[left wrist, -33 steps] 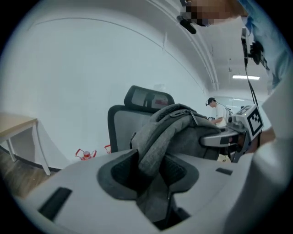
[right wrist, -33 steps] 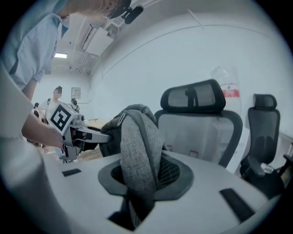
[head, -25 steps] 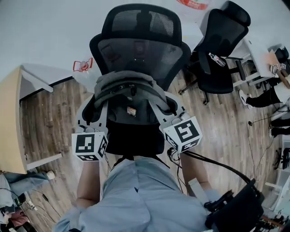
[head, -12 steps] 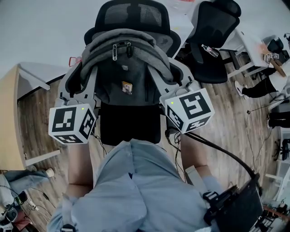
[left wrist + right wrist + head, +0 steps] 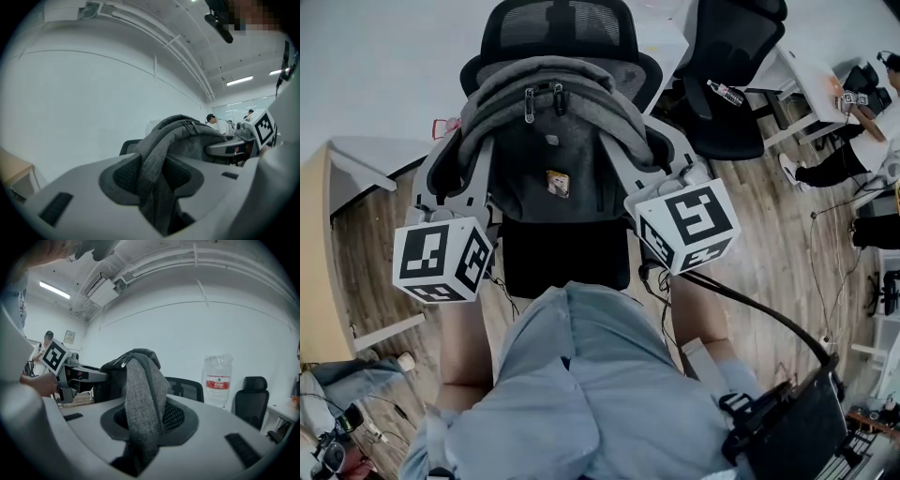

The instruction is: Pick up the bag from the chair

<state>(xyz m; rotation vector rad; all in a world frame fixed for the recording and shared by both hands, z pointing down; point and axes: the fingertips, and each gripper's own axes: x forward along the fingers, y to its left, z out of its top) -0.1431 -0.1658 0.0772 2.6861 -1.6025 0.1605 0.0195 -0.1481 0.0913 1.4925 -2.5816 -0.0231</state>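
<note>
A grey backpack (image 5: 548, 141) hangs in front of the black mesh office chair (image 5: 558, 28), lifted clear of the chair's seat (image 5: 565, 258). My left gripper (image 5: 457, 159) is shut on the bag's left shoulder strap (image 5: 157, 159), which runs down between the dark pads. The right gripper (image 5: 654, 150) is shut on the other strap (image 5: 140, 394) in the same way. In the left gripper view the left gripper (image 5: 152, 185) sees the bag's top and zip pulls (image 5: 190, 126) just ahead. The right gripper (image 5: 140, 427) shows the same from the other side.
A second black office chair (image 5: 727, 66) stands to the right by a white desk (image 5: 811, 89). A wooden desk (image 5: 319, 253) is at the left. A large water bottle (image 5: 218, 380) stands against the wall. A seated person's legs (image 5: 834, 169) are far right. Cables (image 5: 750, 328) trail behind me.
Both grippers have risen with the backpack, lifting it from the seat to the height of the chair's back. In the last half second it barely moved.
</note>
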